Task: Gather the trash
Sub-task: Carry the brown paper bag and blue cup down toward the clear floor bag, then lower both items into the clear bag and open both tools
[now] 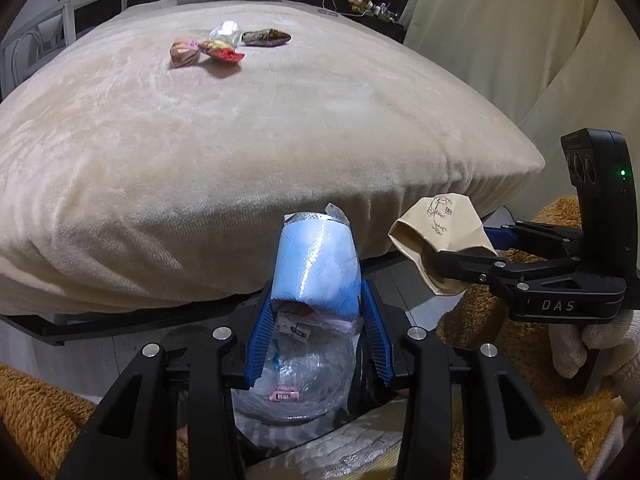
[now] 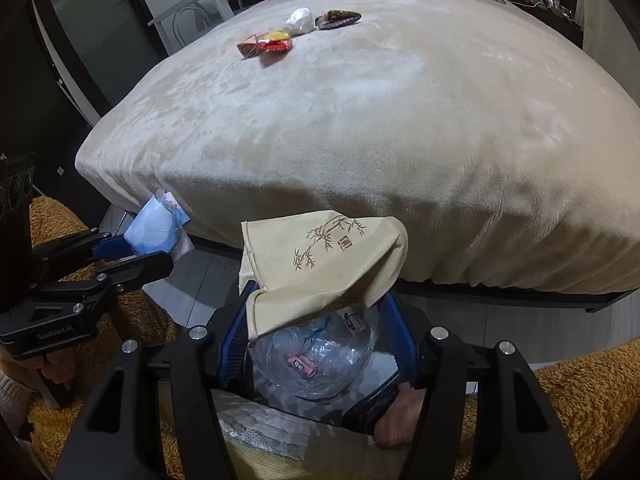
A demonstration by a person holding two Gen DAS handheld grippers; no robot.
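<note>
The blue wrapper [image 1: 316, 268] is pinched in the left gripper [image 1: 318, 312], the beige paper bag [image 2: 320, 264] in the right gripper [image 2: 320, 320]; both hang over a clear-lined bin [image 2: 320, 360] at the bed's [image 1: 240, 160] foot. More snack wrappers [image 1: 224, 46] lie far up the bed.

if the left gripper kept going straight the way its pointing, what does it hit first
Probably the front side of the cream bed cover, just beyond the blue wrapper held in the left gripper; depth is uncertain.
</note>
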